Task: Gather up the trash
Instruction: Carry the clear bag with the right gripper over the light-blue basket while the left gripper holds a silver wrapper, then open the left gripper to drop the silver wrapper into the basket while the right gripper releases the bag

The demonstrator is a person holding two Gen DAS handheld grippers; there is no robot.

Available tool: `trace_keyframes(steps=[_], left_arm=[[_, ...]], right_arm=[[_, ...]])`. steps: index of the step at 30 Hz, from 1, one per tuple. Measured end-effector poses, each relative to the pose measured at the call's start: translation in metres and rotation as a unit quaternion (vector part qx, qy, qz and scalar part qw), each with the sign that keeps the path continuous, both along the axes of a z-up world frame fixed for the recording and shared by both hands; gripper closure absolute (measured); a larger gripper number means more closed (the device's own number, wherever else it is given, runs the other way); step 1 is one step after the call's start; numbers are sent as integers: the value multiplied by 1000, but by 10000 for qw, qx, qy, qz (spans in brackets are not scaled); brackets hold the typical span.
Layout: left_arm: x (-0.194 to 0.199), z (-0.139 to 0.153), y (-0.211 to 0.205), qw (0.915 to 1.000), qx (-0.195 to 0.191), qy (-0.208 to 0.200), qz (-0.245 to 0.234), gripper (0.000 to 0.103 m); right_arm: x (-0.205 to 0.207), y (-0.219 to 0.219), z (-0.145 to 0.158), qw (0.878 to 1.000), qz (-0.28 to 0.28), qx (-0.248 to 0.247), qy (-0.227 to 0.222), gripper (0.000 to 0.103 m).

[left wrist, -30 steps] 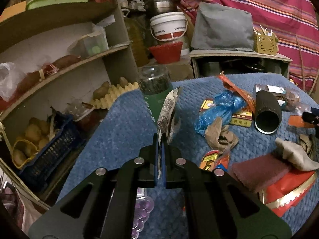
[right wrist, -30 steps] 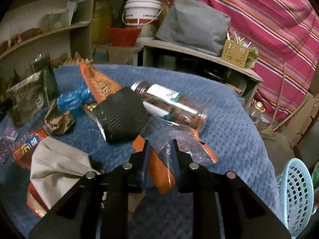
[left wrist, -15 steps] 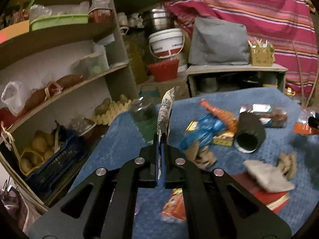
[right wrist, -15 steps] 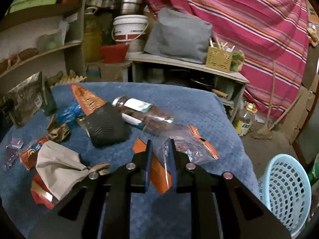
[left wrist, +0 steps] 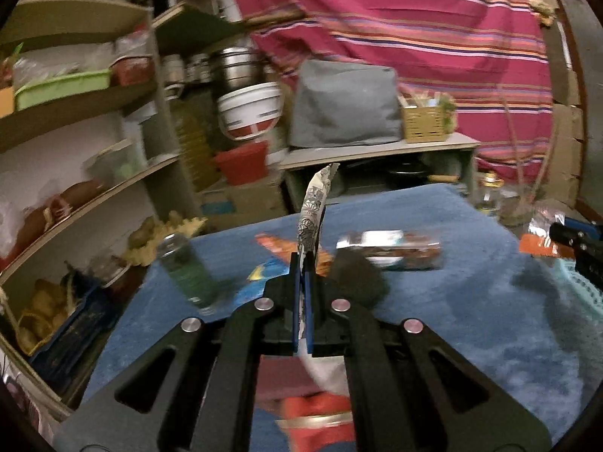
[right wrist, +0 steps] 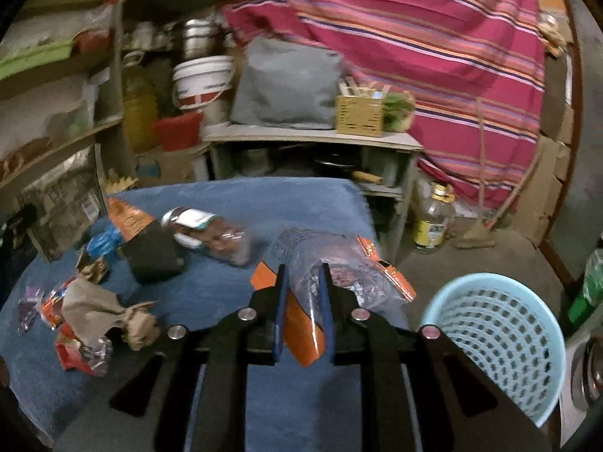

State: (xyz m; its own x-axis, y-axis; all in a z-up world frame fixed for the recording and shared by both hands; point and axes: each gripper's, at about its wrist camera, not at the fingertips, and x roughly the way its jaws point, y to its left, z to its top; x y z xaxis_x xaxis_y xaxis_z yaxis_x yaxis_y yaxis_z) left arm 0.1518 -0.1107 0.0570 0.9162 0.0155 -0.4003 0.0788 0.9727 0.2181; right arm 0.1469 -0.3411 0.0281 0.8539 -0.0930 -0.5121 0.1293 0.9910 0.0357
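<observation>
Because the job is to pick up trash, each gripper has one piece clamped so it can be carried off the blue surface (right wrist: 233,203). In the left wrist view, the left gripper (left wrist: 302,263) has its fingers squeezed tight on a thin patterned wrapper (left wrist: 316,203). That wrapper is held by its bottom edge, so it stands up tall and will not drag on the other things. In the right wrist view, the right gripper (right wrist: 302,275) has its fingers pinched on a clear plastic bag (right wrist: 339,263) with an orange wrapper (right wrist: 301,324) caught in with it. They stop a bit apart because the bunch between them is thick. Both pieces hang in the air above the surface, not lying on it.

Down on the floor to the right waits a light blue basket (right wrist: 501,335), open at the top. I think the trash goes in there, so the right gripper is nearest to drop first. More trash lies on the surface: a crumpled brown paper (right wrist: 94,297), a blue bag (right wrist: 103,241) and a bottle on its side (right wrist: 211,233).
</observation>
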Motion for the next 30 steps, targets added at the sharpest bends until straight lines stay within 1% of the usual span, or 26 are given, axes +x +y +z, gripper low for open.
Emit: trace_keyframes(steps=[5,8,11,14,17,19,21,23,26,30], left_arm=[[-5,-3,-48,9990,-44,94,-441,103],[-9,-5,-77,9976,-111,90,-685,103],[-9,-11,-110,9959,-100,89,-894,103],[-6,-19,-141,9938,-131,189,-1087,103],[-6,-28,-175,9894,-224,370,-1385,103],[-10,-36,-198,9869,-139,388,-1560,103],[-17,-46,-218,9843,-53,412,-1717,103],[-19,-56,-239,9809,-19,527,-1874,103],[-21,-65,-258,9765,-92,717,-2031,103],[-23,-70,-275,9711,-190,838,-2225,103]], right_arm=[[-21,-55,4,9991,-402,116,-39,86],[-33,-84,3,9978,-654,54,12,86],[-45,-119,-2,9959,-890,113,70,86],[-52,-145,-9,9938,-1084,214,126,86],[-63,-174,-16,9901,-1347,372,157,86],[-66,-188,-21,9877,-1470,507,165,86],[-69,-199,-26,9855,-1603,512,215,86],[-69,-206,-29,9854,-1607,508,230,86],[-72,-214,-31,9849,-1640,502,240,86],[-80,-229,-35,9832,-1710,600,230,86]])
